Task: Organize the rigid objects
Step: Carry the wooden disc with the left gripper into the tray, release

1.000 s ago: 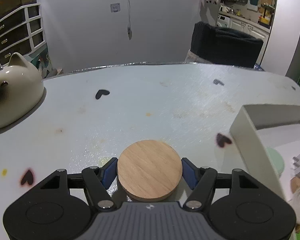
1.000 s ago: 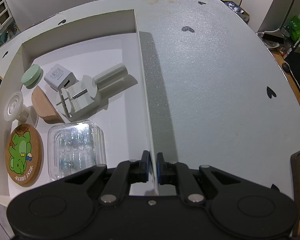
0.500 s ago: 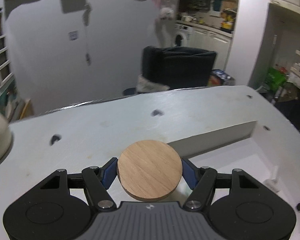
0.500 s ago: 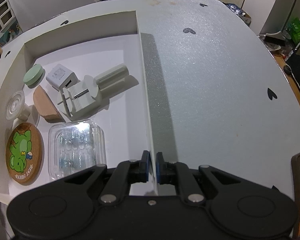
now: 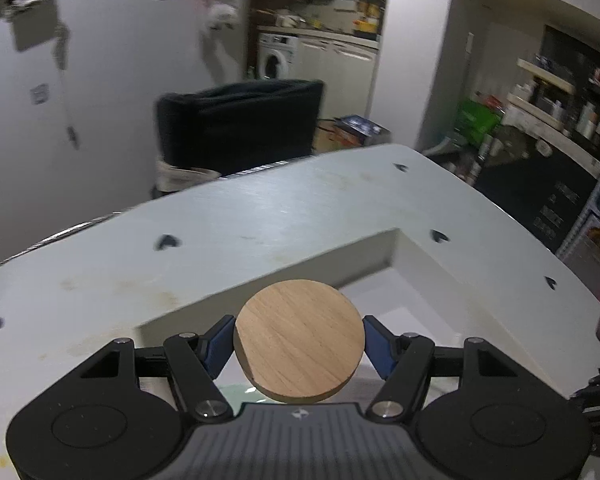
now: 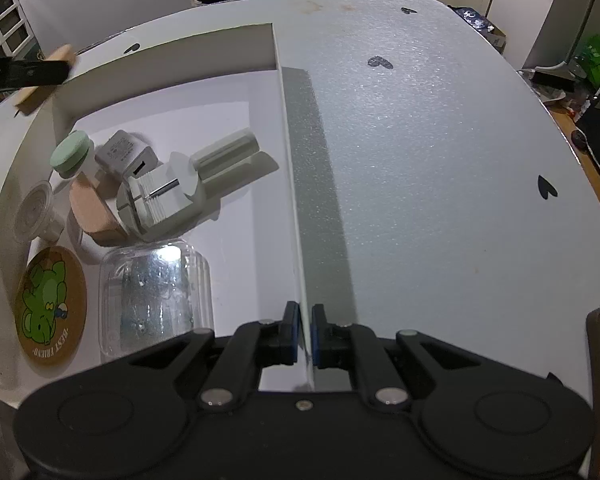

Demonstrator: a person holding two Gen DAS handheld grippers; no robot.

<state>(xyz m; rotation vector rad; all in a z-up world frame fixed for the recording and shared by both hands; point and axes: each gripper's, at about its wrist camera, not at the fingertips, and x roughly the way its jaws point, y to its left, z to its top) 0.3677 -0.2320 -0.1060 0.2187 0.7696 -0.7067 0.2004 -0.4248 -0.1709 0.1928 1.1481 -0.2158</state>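
The left gripper (image 5: 299, 346) stays clamped on the round wooden disc (image 5: 299, 340), its blue pads (image 5: 219, 345) pressed to the disc's opposite edges. A second ago that disc sat low over the bare white table; now it is carried over the near left wall of the white box (image 5: 414, 258), with the box's far corner showing just beyond it. In the right wrist view the disc appears edge-on at the upper left, above the box's left rim.

The right gripper (image 6: 305, 332) has not moved: its fingers remain closed on the box's thin right wall (image 6: 290, 168), one pad inside and one outside.

Inside the box, nearest the right gripper, lies a clear plastic case (image 6: 156, 300), and left of it a cork coaster with a green bear (image 6: 51, 303). Farther in are a tan wooden piece (image 6: 90, 210), a clear round cap (image 6: 34, 212), and a white tool with a cylinder handle (image 6: 188, 178), which has shifted slightly since half a second ago. Behind these sit a white charger (image 6: 126, 154) and a pale green lid (image 6: 71, 154).

The table (image 6: 440, 140), with black heart marks, lies to the right of the box.
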